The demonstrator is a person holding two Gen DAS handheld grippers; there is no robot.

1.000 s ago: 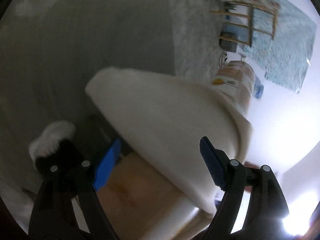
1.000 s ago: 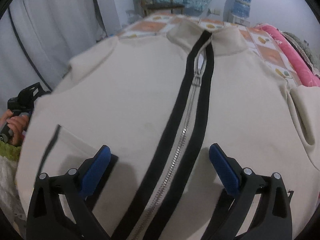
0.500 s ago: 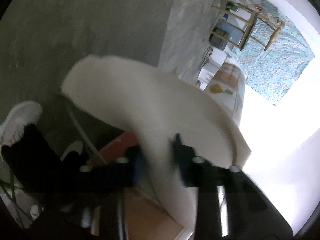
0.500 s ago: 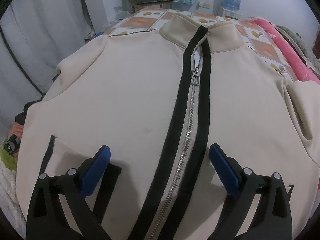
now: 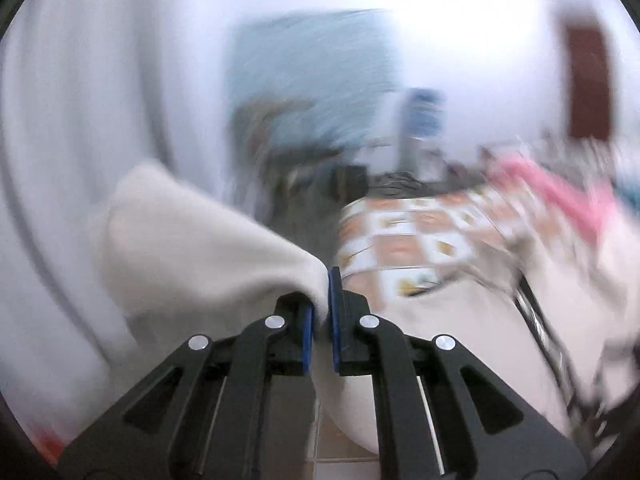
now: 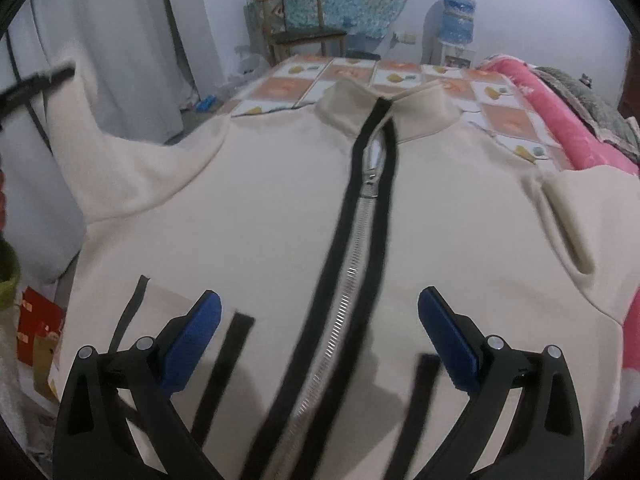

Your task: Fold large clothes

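A cream zip-up jacket (image 6: pixel 260 220) lies front-up on the bed, with a black-edged silver zipper (image 6: pixel 360 240) down its middle. My right gripper (image 6: pixel 320 328) hovers open above the lower front, its blue pads either side of the zipper and touching nothing. The jacket's left sleeve (image 6: pixel 108 152) is raised off the bed edge. In the blurred left wrist view my left gripper (image 5: pixel 322 304) is shut on that cream sleeve (image 5: pixel 192 248), the fabric pinched between the blue pads (image 5: pixel 334 300) and draping to the left.
A patterned bedsheet (image 6: pixel 304 80) covers the bed, with a pink blanket (image 6: pixel 560 112) along its right side. White curtains (image 6: pixel 112 40) hang at left. A wooden chair (image 6: pixel 300 28) and a blue water bottle (image 6: pixel 456 16) stand by the far wall. A red box (image 6: pixel 38 320) sits low at left.
My left gripper closed on the sleeve and swung up from facing the floor to facing the bed. The sleeve rose at the jacket's left. My right gripper lifted slightly.
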